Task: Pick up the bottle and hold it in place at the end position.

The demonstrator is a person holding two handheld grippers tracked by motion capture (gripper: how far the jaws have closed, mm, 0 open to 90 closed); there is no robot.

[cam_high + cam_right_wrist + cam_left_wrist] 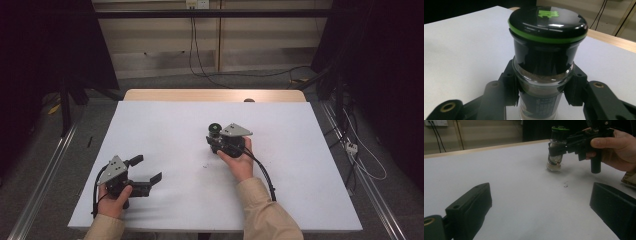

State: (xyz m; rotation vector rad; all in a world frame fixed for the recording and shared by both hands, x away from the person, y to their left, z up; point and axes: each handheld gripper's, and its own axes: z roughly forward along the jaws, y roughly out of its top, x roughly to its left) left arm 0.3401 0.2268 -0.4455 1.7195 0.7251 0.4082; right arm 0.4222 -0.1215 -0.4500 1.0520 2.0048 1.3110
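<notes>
While you hold still at the counter, your right hand-held gripper sits a little to the 1 o'clock side of the white sheet's centre in the high view, and its two black jaws are clamped on the spice grinder. Seen from the right gripper view, the jaws press on the glass body from either side just below the shoulder, with the black cap and its green ring above them and brownish seasoning showing through the glass. From the left gripper view, the grinder stands upright with its base touching the counter, at about 1 o'clock from your left jaws, and your right hand wraps the gripper's handle at 3 o'clock of it. A few dark specks lie on the sheet near the grinder's base, toward 5 o'clock. Your left hand-held gripper rests well apart from the grinder, at about 7 o'clock of the sheet in the high view, its jaws spread wide with nothing between them, pointing toward 3 o'clock.
</notes>
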